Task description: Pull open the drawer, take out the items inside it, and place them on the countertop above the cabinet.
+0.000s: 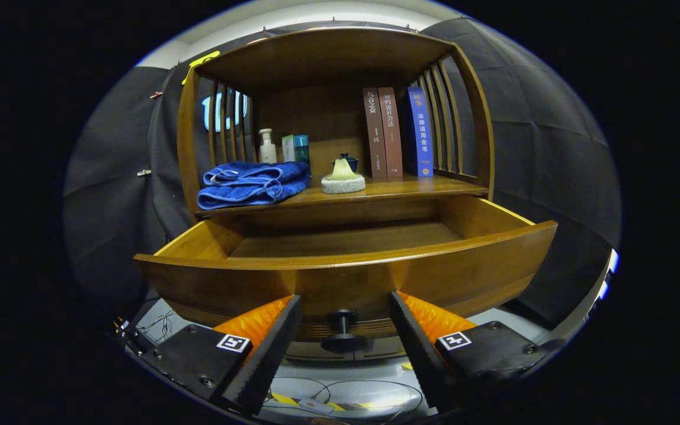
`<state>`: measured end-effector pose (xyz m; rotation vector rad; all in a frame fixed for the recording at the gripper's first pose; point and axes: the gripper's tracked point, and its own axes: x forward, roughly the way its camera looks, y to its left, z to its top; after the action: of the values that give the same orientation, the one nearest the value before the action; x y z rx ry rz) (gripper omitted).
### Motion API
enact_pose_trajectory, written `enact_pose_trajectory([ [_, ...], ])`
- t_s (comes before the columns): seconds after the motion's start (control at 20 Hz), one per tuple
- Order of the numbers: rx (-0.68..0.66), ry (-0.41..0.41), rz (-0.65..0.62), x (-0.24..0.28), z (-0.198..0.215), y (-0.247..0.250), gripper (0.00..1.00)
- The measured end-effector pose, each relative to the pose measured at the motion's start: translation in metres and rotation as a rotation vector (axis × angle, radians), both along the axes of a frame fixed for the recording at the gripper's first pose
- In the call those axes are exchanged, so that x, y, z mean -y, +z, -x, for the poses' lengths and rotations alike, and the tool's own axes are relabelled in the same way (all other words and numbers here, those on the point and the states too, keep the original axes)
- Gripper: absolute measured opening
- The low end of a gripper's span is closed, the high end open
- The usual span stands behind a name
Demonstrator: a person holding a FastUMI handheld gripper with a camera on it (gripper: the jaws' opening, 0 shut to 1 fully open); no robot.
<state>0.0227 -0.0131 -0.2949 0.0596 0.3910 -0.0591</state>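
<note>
The drawer [346, 260], in the gripper view, stands pulled well out from the cabinet under the countertop [399, 188], and the part of its floor that shows looks bare, so the opening step is done. The gripper [345, 330] is spread wide, fingers [269, 348] either side of the black knob [343, 330] without touching it (nothing is held). A blue towel [251, 184] and a small pale item on a white pad [343, 177] already lie on the countertop, which suggests the emptying may be finished, though the drawer's near corners are hidden behind its front.

Glossy wood drawer [346, 277]; fluffy cloth towel [251, 184].
</note>
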Motion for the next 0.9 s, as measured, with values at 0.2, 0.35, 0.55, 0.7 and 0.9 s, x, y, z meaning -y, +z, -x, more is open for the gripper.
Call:
enact_pose_trajectory([
  [0.2,-0.001,-0.002,-0.005,0.001,-0.042,-0.007,1.00],
  [0.35,0.013,-0.003,-0.003,0.001,-0.071,-0.010,1.00],
  [0.55,0.017,-0.006,-0.003,0.002,-0.101,-0.014,1.00],
  [0.7,0.016,-0.009,-0.002,0.002,-0.117,-0.016,1.00],
  [0.9,0.010,-0.013,0.022,0.001,-0.123,-0.020,1.00],
])
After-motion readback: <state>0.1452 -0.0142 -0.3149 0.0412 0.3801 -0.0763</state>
